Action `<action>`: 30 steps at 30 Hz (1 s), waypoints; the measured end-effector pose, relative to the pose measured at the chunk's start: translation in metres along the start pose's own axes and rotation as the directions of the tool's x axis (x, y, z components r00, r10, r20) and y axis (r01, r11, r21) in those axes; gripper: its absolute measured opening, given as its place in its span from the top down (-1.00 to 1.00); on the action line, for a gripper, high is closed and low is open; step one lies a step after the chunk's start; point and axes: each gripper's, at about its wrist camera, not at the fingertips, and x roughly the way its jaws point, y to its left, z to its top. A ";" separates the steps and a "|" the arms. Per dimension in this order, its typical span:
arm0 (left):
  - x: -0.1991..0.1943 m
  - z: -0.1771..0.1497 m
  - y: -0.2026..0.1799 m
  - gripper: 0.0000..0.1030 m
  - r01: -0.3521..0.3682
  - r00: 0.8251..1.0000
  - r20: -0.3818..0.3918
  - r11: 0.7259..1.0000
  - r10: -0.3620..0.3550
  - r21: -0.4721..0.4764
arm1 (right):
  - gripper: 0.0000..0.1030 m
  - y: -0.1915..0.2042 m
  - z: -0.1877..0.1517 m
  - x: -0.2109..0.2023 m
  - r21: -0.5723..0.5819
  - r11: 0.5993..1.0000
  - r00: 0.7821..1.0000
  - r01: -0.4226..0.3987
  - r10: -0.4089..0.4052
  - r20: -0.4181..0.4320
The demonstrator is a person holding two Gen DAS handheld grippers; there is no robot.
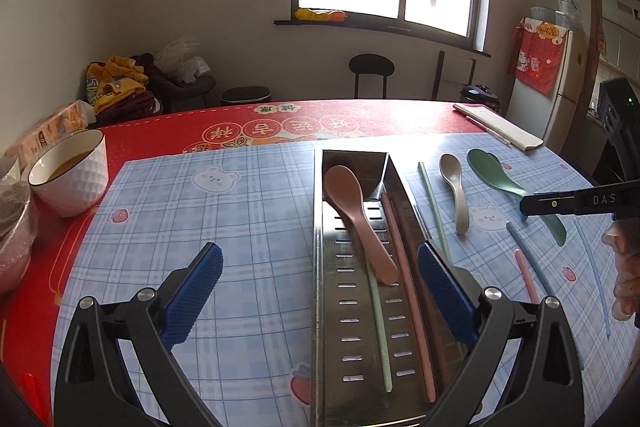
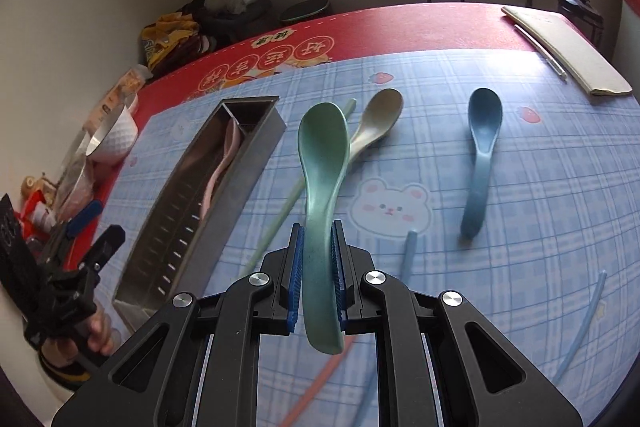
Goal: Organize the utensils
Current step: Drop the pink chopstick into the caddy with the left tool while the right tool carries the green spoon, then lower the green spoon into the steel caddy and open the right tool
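Right gripper (image 2: 317,267) we find clamped on the handle of the green spoon (image 2: 322,163), its bowl raised above the checked mat (image 2: 520,187). Left gripper (image 1: 320,279) stands spread wide, nothing between its pads, over the steel tray (image 1: 320,307) containing the pink spoon (image 1: 356,219). Beyond lie the beige spoon (image 2: 378,123) and blue spoon (image 2: 482,155).

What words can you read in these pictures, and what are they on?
"DAS": white letters on the black right tongs, cut off at the picture's edge.
Chinese characters in round badges on the red tablecloth: upside down, too blurred to read.
Red cloth on the fridge: print too small.
Carton by the bowl: blurred.
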 end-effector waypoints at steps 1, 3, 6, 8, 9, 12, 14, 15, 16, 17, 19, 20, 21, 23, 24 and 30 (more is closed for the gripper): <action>0.000 0.000 0.004 -0.86 -0.008 1.000 -0.002 1.000 0.008 -0.011 | 0.73 0.009 0.005 0.006 0.014 1.000 1.000 -0.009 0.009 -0.010; 0.002 0.000 0.013 -0.86 -0.026 1.000 -0.007 0.999 0.026 -0.044 | 0.73 0.024 0.015 0.018 0.043 0.999 0.999 -0.021 0.023 -0.027; 0.003 0.001 0.028 -0.86 -0.050 0.999 -0.015 0.993 0.049 -0.107 | 0.73 0.046 0.027 0.036 0.060 0.998 0.999 -0.013 0.016 -0.039; 0.003 0.002 0.037 -0.86 -0.059 0.998 -0.019 0.988 0.057 -0.146 | 0.73 0.058 0.034 0.045 0.063 0.998 0.999 -0.009 0.011 -0.044; 0.003 0.002 0.041 -0.86 -0.062 0.998 -0.019 0.985 0.060 -0.161 | 0.73 0.063 0.036 0.050 0.063 0.998 0.999 -0.009 0.012 -0.050; 0.001 0.003 0.048 -0.86 -0.064 0.998 -0.016 0.980 0.062 -0.188 | 0.73 0.080 0.040 0.064 0.057 0.998 0.998 -0.009 0.013 -0.068; 0.002 0.003 0.050 -0.86 -0.068 0.998 -0.022 0.978 0.065 -0.196 | 0.73 0.089 0.041 0.072 0.053 0.999 0.997 -0.012 0.016 -0.080; 0.002 0.003 0.051 -0.86 -0.070 0.998 -0.025 0.978 0.066 -0.198 | 0.73 0.092 0.041 0.075 0.058 0.998 0.996 -0.013 0.018 -0.086; 0.003 0.003 0.051 -0.86 -0.071 0.997 -0.027 0.977 0.067 -0.199 | 0.73 0.094 0.040 0.079 0.066 0.998 0.995 -0.015 0.021 -0.093; 0.003 0.003 0.051 -0.86 -0.073 0.997 -0.029 0.977 0.068 -0.200 | 0.73 0.096 0.040 0.081 0.067 0.998 0.995 -0.011 0.018 -0.099; 0.003 0.002 0.051 -0.86 -0.076 0.997 -0.031 0.976 0.071 -0.203 | 0.73 0.101 0.039 0.086 0.062 0.998 0.995 -0.004 0.011 -0.103; 0.003 0.002 0.051 -0.86 -0.076 0.997 -0.032 0.976 0.071 -0.205 | 0.73 0.103 0.039 0.088 0.063 0.998 0.994 0.001 0.006 -0.106; 0.003 0.002 0.051 -0.86 -0.074 0.997 -0.032 0.976 0.069 -0.207 | 0.73 0.104 0.039 0.090 0.066 0.998 0.994 -0.001 0.008 -0.108; 0.002 0.003 0.051 -0.86 -0.073 0.997 -0.031 0.976 0.068 -0.207 | 0.73 0.103 0.040 0.093 0.079 0.997 0.994 0.001 0.007 -0.105; 0.002 0.003 0.051 -0.86 -0.073 0.997 -0.030 0.975 0.069 -0.208 | 0.73 0.103 0.041 0.096 0.084 0.996 0.994 -0.001 0.010 -0.107; 0.003 0.003 0.051 -0.86 -0.080 0.997 -0.036 0.974 0.074 -0.210 | 0.72 0.105 0.040 0.105 0.101 0.995 0.993 0.008 0.004 -0.120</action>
